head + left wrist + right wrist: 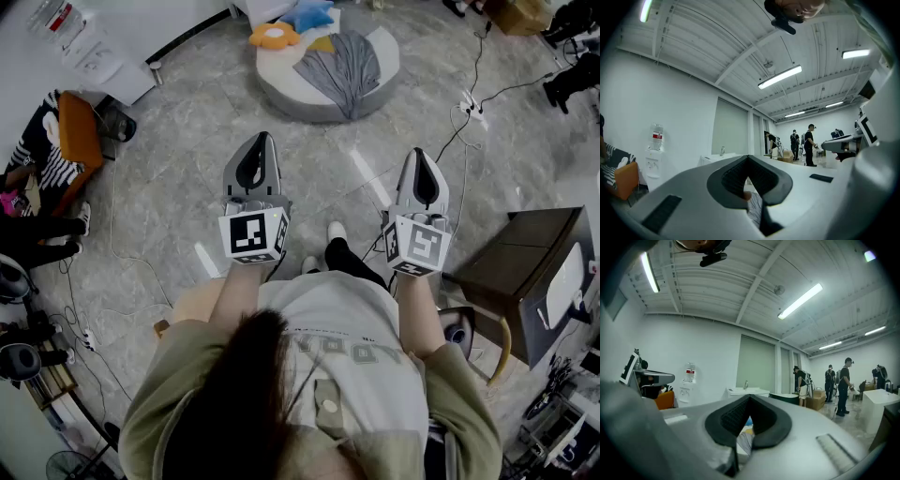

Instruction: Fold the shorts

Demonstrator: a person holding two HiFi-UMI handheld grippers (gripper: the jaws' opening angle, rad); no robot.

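Observation:
The grey shorts (345,67) lie spread on a round white cushion (281,91) on the floor, well ahead of me. A strip of the same grey cloth (754,209) shows through the slot below the jaws in the left gripper view, and again as grey cloth (744,442) in the right gripper view. My left gripper (261,141) and right gripper (419,155) are held side by side at chest height, pointing level toward the cushion and far short of it. Both are shut, tips together, with nothing between them: left gripper (748,157), right gripper (749,398).
An orange flower pillow (274,36) and a blue pillow (309,14) sit at the cushion's far side. A dark cabinet (525,267) stands at the right, an orange chair (77,131) at the left. Cables and a power strip (472,108) cross the marble floor. People (809,145) stand far off.

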